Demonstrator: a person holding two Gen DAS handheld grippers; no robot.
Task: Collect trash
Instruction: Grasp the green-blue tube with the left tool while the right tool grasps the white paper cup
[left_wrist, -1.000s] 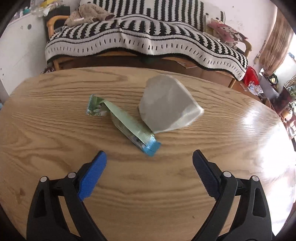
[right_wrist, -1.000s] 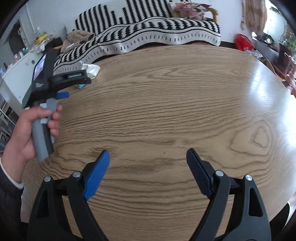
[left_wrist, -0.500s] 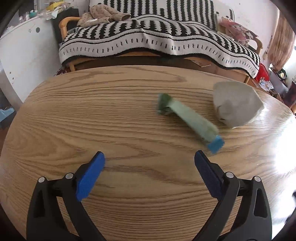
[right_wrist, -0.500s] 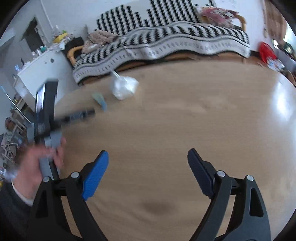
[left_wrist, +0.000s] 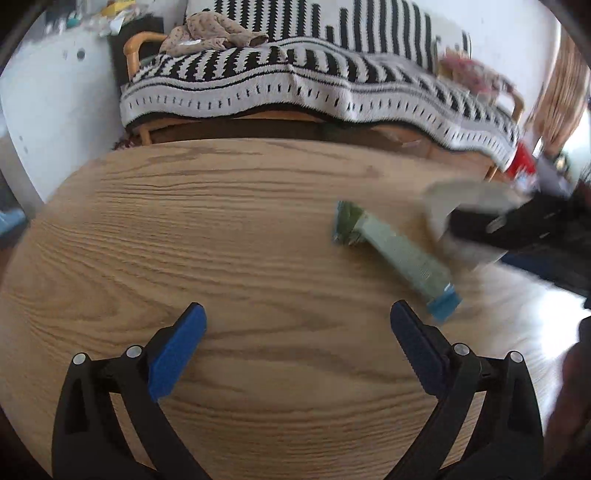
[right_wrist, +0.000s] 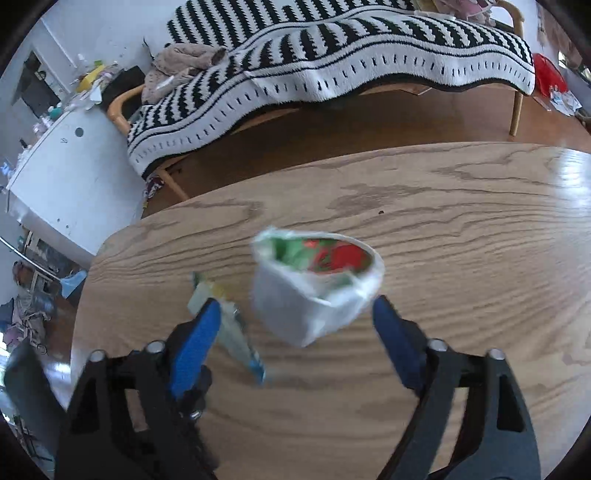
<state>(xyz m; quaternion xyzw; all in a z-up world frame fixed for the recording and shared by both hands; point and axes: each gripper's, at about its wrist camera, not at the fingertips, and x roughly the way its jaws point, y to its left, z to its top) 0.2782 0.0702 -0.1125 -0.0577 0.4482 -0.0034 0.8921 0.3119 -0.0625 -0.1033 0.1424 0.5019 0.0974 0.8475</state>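
From your left wrist view, your left gripper stands at its widest over the bare wooden table, nothing between its blue pads. Ahead and to its right lies a flattened pale green wrapper, long and narrow, with a darker green crumpled end farthest from you and a blue end nearest the right-hand pad, just beyond it without touching. Further right, blurred, a crumpled white cup sits on the table with your right gripper reaching in over it as a dark smear.

From your right wrist view, your right gripper is closing with the white cup between its fingers. The cup is squashed, tilted, its mouth facing away and upward, showing red and green scraps inside. Its right-hand edge is at the tip of the right finger; whether they touch, you cannot tell through the blur. The left pad is apart from the cup. The green wrapper lies beneath and beside the left finger, its blue end nearer you.
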